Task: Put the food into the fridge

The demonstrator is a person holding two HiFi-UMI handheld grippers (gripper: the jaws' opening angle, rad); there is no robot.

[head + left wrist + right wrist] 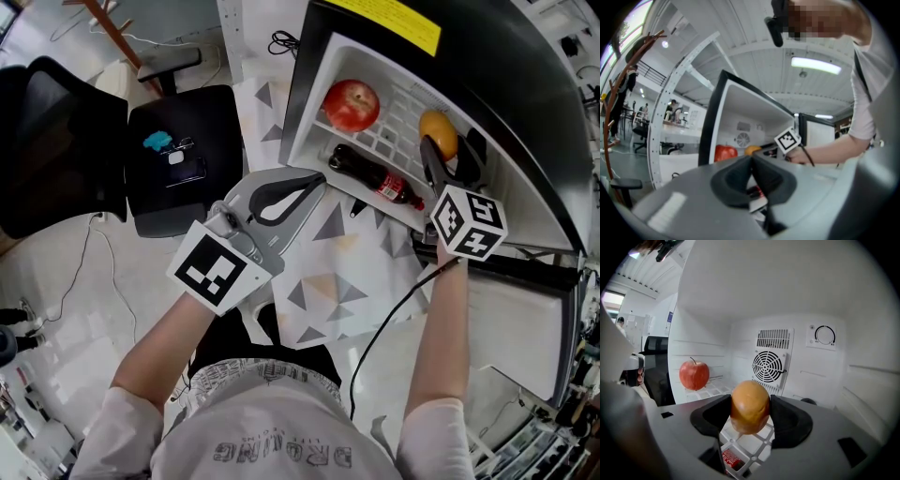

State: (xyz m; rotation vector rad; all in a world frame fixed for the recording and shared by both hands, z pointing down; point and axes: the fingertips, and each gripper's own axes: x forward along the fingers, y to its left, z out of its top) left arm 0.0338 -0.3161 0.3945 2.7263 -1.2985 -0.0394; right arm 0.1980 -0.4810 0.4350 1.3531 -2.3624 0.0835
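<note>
Right gripper [450, 155]: its two fingers are closing on the orange [750, 406], one dark pad pressing each side, and the gripper is reaching inside the fridge [525, 112].
Orange: it is sitting between the right gripper's pads, over the white wire shelf [754, 446], towards the right side of the fridge; whether it is touching the shelf cannot be told.
Left gripper [314, 180]: its fingers are pressing together with nothing between them; it is hovering outside the fridge, just in front of the open front, pointing towards the bottle.
Apple [352, 105]: it is resting on the left part of the wire shelf, stem up, well apart from the orange.
Bottle [375, 178]: a dark bottle with a red label is lying on its side below the wire shelf, near the front edge of the fridge.
Back wall of fridge: a round fan grille [768, 368] and a dial [825, 335] are showing behind the orange.
Fridge door [525, 319]: it is standing open at the person's right.
Floor: a light mat with grey triangles [347, 281] is lying in front of the fridge; a black chair [56, 150] is standing to the left.
</note>
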